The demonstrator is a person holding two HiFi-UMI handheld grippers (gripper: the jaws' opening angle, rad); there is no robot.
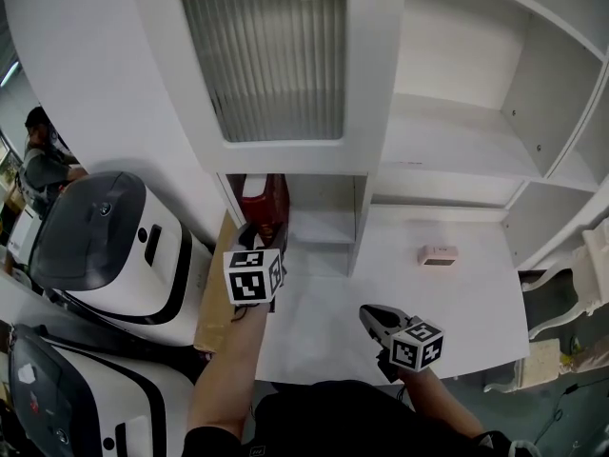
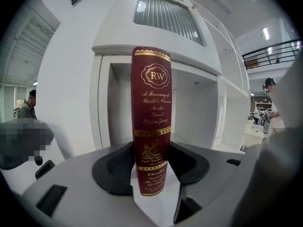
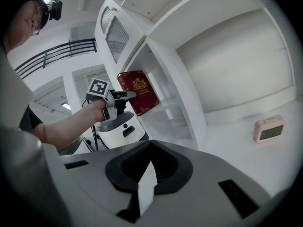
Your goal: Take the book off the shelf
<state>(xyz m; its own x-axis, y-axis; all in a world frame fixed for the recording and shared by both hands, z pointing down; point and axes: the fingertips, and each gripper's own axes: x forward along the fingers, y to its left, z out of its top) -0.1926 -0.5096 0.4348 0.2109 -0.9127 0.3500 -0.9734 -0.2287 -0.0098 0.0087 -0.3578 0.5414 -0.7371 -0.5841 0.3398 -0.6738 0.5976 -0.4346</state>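
1. L gripper point(image 2: 151, 176): we read the jaws as clamped on the lower spine of the book point(image 2: 151, 122), one jaw per cover. In the L gripper view the spine faces the camera, upright, dark red w/ gold lettering and an "RW" crest near the top.

2. Book pos.: the head view puts the book point(image 1: 264, 198) at the open front of the compartment directly below the ribbed-glass cabinet door point(image 1: 266, 55), at the left end of the white shelf unit point(image 1: 457, 131). The L gripper point(image 1: 259, 231) holds it from the front, marker cube toward us. The R gripper view shows the book point(image 3: 138, 98) tilted, gold-crested cover visible, w/ the L gripper point(image 3: 120, 97) on its edge. We cannot tell whether the bottom edge touches the shelf board.

3. R gripper point(image 3: 147, 174): jaws pressed together, nothing between them. In the head view the R gripper point(image 1: 376, 320) hangs over the white desk surface point(image 1: 476, 303), well apart from the book, to its lower right.

4. Other items: a small pale clock point(image 1: 438, 255) lies on the desk surface near the back; the R gripper view shows the same clock point(image 3: 269, 129) w/ a greenish display. Two white-and-black machines point(image 1: 114, 246) stand left of the unit. A person point(image 1: 43, 160) is at far left.
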